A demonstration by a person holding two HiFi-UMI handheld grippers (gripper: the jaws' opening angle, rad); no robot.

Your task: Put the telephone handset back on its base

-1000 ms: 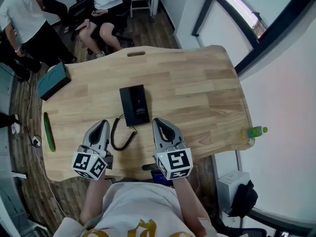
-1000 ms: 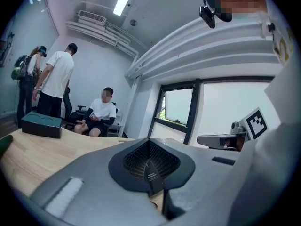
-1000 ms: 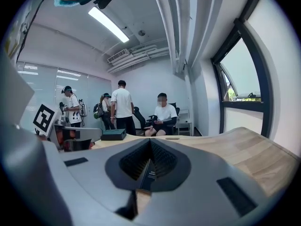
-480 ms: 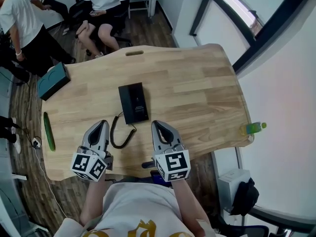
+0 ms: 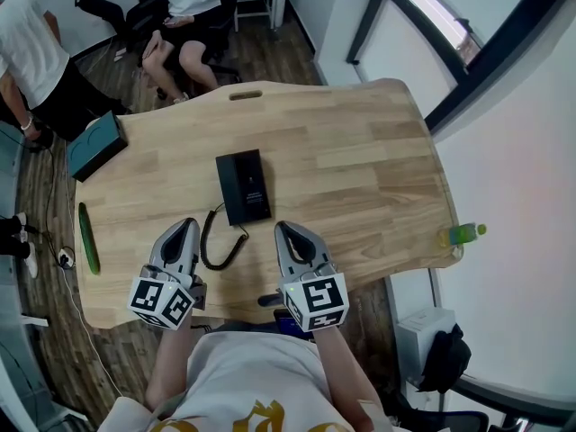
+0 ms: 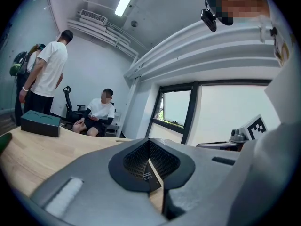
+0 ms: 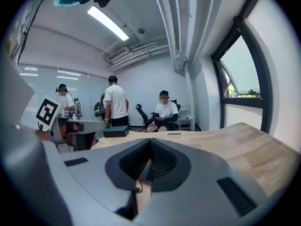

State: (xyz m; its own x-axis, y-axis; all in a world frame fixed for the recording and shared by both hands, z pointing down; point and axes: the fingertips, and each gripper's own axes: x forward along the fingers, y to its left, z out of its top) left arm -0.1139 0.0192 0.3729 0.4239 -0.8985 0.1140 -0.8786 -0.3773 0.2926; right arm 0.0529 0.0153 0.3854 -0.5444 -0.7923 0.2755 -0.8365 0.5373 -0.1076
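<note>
My left gripper (image 5: 184,229) and right gripper (image 5: 287,231) sit pressed together, empty, near the flat black telephone (image 5: 243,185); I can't tell if it's hung up.

Telephone (image 5: 244,187) too small — parts not separable; standing person (image 5: 31,61) cropped at edge.

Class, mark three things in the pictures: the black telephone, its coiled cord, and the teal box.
black telephone (image 5: 243,187), head view, middle of its top face.
coiled cord (image 5: 205,241), head view, left side of the loop.
teal box (image 5: 94,144), head view, middle of its lid.
</note>
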